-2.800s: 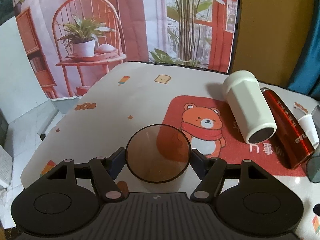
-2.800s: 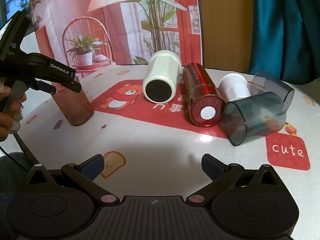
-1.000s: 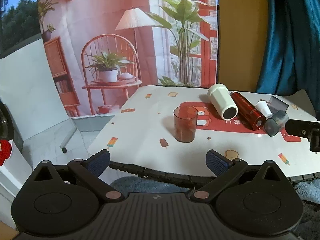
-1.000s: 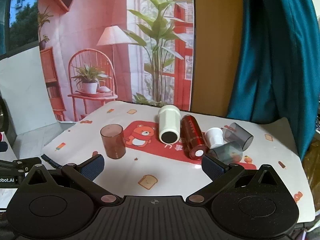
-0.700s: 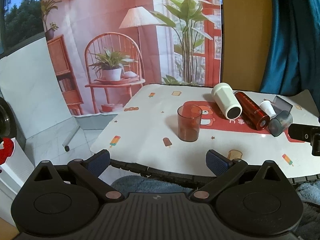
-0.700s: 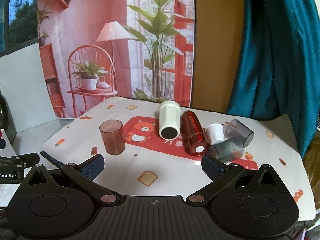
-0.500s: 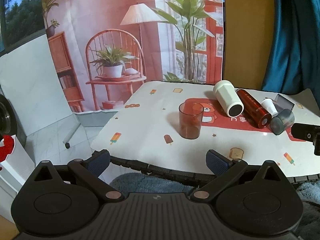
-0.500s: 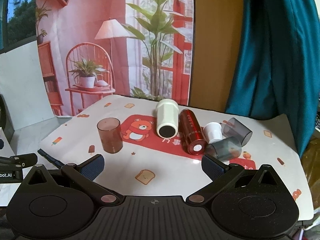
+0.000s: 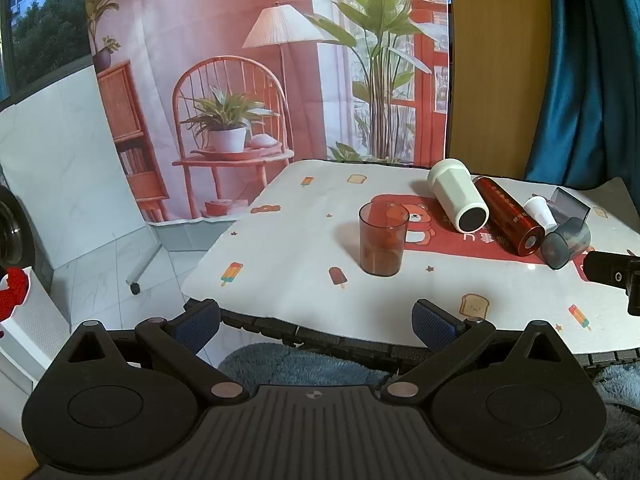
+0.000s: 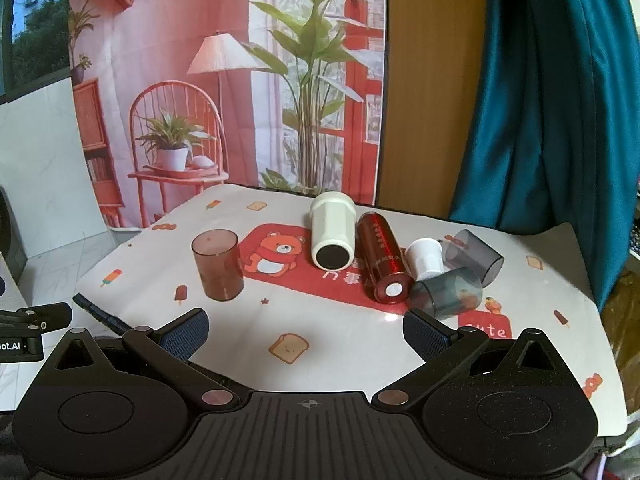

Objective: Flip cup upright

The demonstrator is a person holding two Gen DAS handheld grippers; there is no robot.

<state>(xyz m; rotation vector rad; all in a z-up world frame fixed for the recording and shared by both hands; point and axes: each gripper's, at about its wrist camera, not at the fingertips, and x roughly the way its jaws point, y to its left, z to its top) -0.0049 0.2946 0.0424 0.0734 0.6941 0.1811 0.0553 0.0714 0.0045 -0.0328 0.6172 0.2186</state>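
Note:
A clear reddish-brown cup (image 9: 383, 240) stands upright, mouth up, on the left part of the table (image 9: 288, 240); it also shows in the right wrist view (image 10: 218, 265). My left gripper (image 9: 316, 322) is open and empty, held back off the table's near edge. My right gripper (image 10: 306, 332) is open and empty, above the near edge. A cream tumbler (image 10: 333, 235), a red bottle (image 10: 382, 262), a small white cup (image 10: 425, 259) and two smoky grey cups (image 10: 448, 291) (image 10: 474, 256) lie on their sides to the right.
The table carries a cartoon cloth with a red bear mat (image 10: 288, 264). A printed room backdrop (image 10: 224, 80) hangs behind, a teal curtain (image 10: 552, 100) at the right. The floor drops off at the left (image 9: 100, 264). A blue rug (image 9: 304, 364) lies below the near edge.
Since 2.8 s ago my left gripper has let go of the brown cup, which stands upright, and both grippers have drawn back from the table. In the last second they barely moved.

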